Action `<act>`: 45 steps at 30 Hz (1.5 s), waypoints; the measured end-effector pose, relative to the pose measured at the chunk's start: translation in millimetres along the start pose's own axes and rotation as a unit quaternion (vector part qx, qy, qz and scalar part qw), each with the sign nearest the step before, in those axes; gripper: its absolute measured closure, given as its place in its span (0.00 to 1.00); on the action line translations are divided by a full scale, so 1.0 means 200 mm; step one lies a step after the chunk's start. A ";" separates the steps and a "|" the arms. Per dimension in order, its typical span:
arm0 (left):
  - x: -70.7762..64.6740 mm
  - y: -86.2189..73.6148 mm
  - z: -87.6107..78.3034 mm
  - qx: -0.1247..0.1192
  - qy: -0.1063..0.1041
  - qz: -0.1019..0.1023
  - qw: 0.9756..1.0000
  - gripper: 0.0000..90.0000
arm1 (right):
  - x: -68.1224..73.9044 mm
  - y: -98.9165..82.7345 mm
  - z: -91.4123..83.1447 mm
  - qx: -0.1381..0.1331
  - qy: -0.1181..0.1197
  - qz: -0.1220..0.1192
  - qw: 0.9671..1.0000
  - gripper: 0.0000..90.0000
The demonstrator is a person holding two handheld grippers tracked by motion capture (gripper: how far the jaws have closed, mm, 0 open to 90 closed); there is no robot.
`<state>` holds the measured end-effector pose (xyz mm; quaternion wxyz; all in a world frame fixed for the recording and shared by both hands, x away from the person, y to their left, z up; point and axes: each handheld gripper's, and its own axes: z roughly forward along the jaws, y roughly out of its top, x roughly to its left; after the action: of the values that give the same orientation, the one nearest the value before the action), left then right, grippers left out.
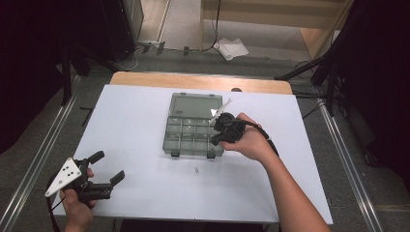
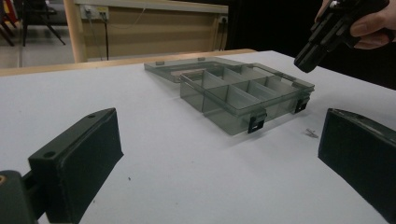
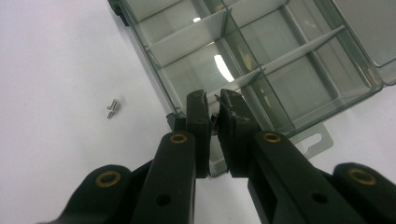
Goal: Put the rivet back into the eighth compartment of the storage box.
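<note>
Two grippers: left gripper [image 1: 105, 169] hovers wide open and empty at the bench [image 1: 135, 121] front-left corner. One small screw [image 1: 197, 169] lies just before the open compartment box [image 1: 193, 135] mid-bench. Right gripper [image 1: 216, 132], jaws nearly closed on something tiny I can't identify, hangs over the box's front-right corner; no readable markings.

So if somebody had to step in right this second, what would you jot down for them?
Left gripper: open, holding nothing, near the table's front left corner.
Right gripper: fingers nearly closed over the front right corner of the compartment box; something tiny may be pinched between them, too small to tell.
Box: lid open and lying flat, compartments look empty.
One small screw lies loose on the table in front of the box.
Left: probably getting that screw into a compartment.
</note>
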<state>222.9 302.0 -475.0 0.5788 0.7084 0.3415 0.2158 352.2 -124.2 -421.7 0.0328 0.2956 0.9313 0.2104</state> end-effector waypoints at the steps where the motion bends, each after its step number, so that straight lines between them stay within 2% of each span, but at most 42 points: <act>1: 0.00 0.00 0.00 0.000 0.000 0.000 1.000 0.00 | 0.00 0.00 0.00 0.001 0.000 0.000 1.000 0.93; 7: 0.00 0.00 0.00 -0.003 -0.001 -0.001 1.000 0.00 | 0.00 0.01 0.03 0.008 -0.008 -0.001 1.000 0.93; 21: 0.00 0.00 0.00 -0.003 0.000 -0.005 1.000 0.00 | -0.01 0.01 0.10 0.021 -0.010 0.000 1.000 0.92; 30: 0.00 0.00 -0.01 -0.003 0.000 -0.005 1.000 0.00 | -0.03 0.00 0.12 0.027 -0.024 0.001 0.999 0.89; 33: 0.00 0.00 -0.01 -0.003 0.000 -0.005 1.000 0.00 | -0.03 -0.01 0.10 0.015 -0.026 0.013 0.999 0.77; 39: 0.00 0.00 0.00 -0.002 -0.001 -0.003 1.000 0.00 | -0.03 -0.03 0.04 -0.018 -0.002 0.018 1.000 0.50; 40: 0.00 0.00 0.00 -0.003 -0.002 -0.002 1.000 0.00 | -0.02 -0.03 0.03 -0.018 -0.001 0.021 1.000 0.45; 42: 0.00 0.00 0.00 -0.002 -0.002 -0.002 1.000 0.00 | 0.00 -0.04 0.03 -0.019 -0.003 0.006 1.000 0.28; 44: 0.00 0.00 0.00 0.000 -0.001 -0.001 1.000 0.00 | 0.02 -0.04 0.03 -0.012 0.002 0.007 1.000 0.12; 45: 0.00 0.00 0.00 0.000 -0.001 -0.001 1.000 0.00 | 0.04 -0.04 0.04 -0.008 0.006 0.009 1.000 0.07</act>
<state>222.5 301.3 -474.8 0.5799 0.7081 0.3413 0.2142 342.5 -123.7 -431.4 0.0276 0.3024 0.9271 0.2199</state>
